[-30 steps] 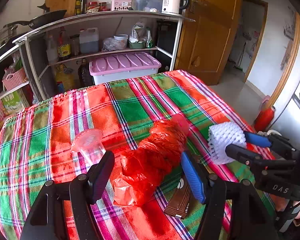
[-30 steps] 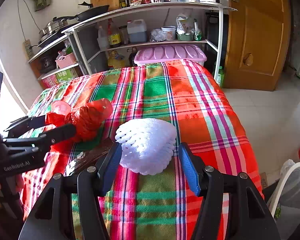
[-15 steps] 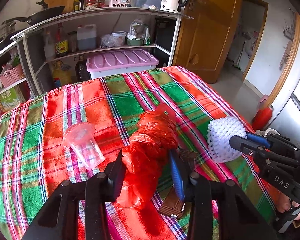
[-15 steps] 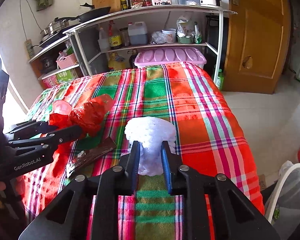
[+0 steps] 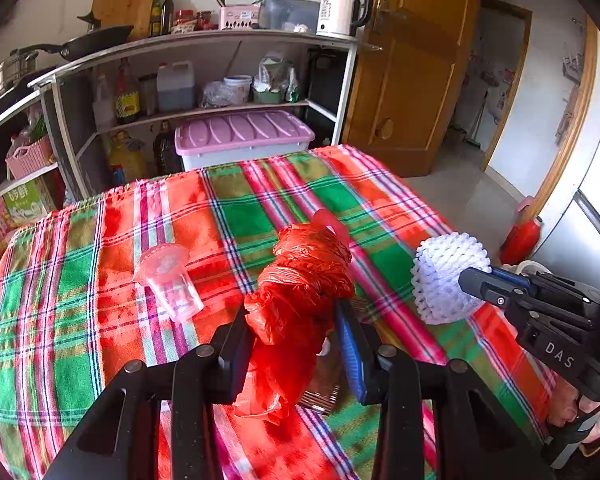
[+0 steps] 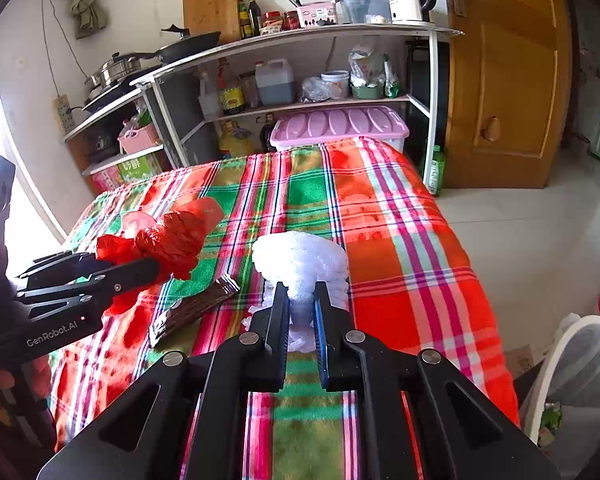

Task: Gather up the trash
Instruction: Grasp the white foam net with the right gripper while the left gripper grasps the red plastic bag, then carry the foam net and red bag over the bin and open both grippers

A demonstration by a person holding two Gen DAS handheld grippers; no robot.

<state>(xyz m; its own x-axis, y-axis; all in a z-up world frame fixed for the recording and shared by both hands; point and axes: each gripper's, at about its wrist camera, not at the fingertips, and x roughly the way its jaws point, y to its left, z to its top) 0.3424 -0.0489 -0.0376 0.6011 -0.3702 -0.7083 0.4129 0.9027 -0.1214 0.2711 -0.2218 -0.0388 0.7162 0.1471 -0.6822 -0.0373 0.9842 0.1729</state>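
Observation:
My left gripper is shut on a crumpled red plastic bag and holds it off the plaid tablecloth; the bag also shows in the right wrist view. My right gripper is shut on a white foam fruit net, squeezed between the jaws and lifted; it also shows in the left wrist view. A clear plastic cup lies on its side on the cloth, left of the bag. A brown wrapper lies flat between the two grippers.
A mesh trash bin stands on the floor at the table's right. A shelf rack with bottles, pans and a pink-lidded box stands behind the table. A wooden door is at the back right.
Both grippers have closed: the left on the red bag, the right on the foam net. Both items have lifted off the cloth.

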